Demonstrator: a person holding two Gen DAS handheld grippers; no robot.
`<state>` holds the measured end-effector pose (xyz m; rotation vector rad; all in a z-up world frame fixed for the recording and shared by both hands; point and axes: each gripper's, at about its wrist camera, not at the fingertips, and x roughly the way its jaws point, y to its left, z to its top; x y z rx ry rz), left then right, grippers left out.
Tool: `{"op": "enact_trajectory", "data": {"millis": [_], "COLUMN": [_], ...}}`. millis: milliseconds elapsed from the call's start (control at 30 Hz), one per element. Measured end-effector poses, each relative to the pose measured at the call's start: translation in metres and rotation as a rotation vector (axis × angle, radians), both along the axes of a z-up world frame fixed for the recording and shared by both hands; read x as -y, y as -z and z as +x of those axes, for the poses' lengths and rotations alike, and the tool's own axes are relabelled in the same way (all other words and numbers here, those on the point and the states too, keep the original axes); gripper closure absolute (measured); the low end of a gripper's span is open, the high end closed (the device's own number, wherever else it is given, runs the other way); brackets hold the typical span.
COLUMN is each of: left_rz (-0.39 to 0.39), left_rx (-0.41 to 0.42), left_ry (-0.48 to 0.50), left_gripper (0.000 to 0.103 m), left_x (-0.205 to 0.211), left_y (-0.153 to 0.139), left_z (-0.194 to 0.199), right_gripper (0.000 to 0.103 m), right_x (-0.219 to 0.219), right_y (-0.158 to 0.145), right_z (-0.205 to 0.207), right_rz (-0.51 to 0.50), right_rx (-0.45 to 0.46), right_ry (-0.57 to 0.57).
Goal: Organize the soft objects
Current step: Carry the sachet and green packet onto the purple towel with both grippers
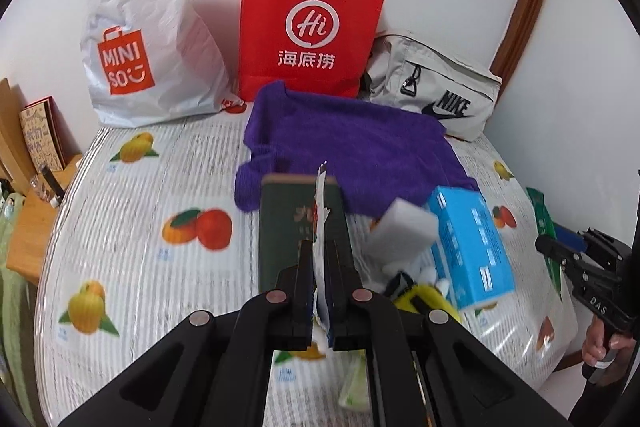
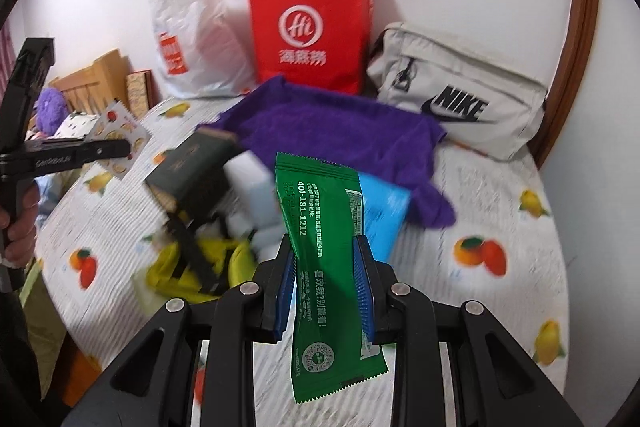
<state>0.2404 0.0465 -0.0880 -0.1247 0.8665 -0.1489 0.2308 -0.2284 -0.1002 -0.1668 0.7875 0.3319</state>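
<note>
My left gripper [image 1: 320,247] is shut on a thin flat packet [image 1: 322,203], seen edge-on here. In the right wrist view the packet [image 2: 116,135] shows a fruit print and hangs in the left gripper [image 2: 124,149] above the table's left side. My right gripper [image 2: 324,243] is shut on a green sachet [image 2: 320,211] with white print, lifted off the table. Below lie a purple towel [image 1: 352,143], a dark green box [image 1: 284,227], a white foam block [image 1: 400,235], a blue box [image 1: 472,247] and a yellow item [image 2: 192,263] with black straps.
Against the back wall stand a white plastic bag [image 1: 148,39], a red paper bag [image 1: 312,23] and a grey Nike pouch [image 1: 436,87]. The table wears a fruit-print cloth [image 1: 140,227]. A wooden shelf [image 1: 28,239] adjoins its left edge. A hand grips each gripper handle.
</note>
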Motion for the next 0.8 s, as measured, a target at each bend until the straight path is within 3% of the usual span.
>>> {"op": "enact_trajectory", "data": {"millis": [300,533,800], "left_rz": [0.028,0.033,0.031], "left_rx": [-0.016,-0.031,-0.072], "left_ry": [0.004,0.027,0.055], "left_gripper": [0.098,0.098,0.098], "left_x": [-0.002,0.003,0.015], "left_y": [0.0,0.005,0.018], "left_z": [0.063,0.112,0.165], "right_gripper": [0.075,0.075,0.075], "right_x": [0.0,0.005,0.003], "right_y": [-0.004,0.008,0.027], "right_z": [0.077,0.142,0.19], "right_rz": [-0.035,-0.014,-0.007], "right_rx": [0.016,-0.014,-0.065], "right_ry": [0.058,0.082,0.077]}}
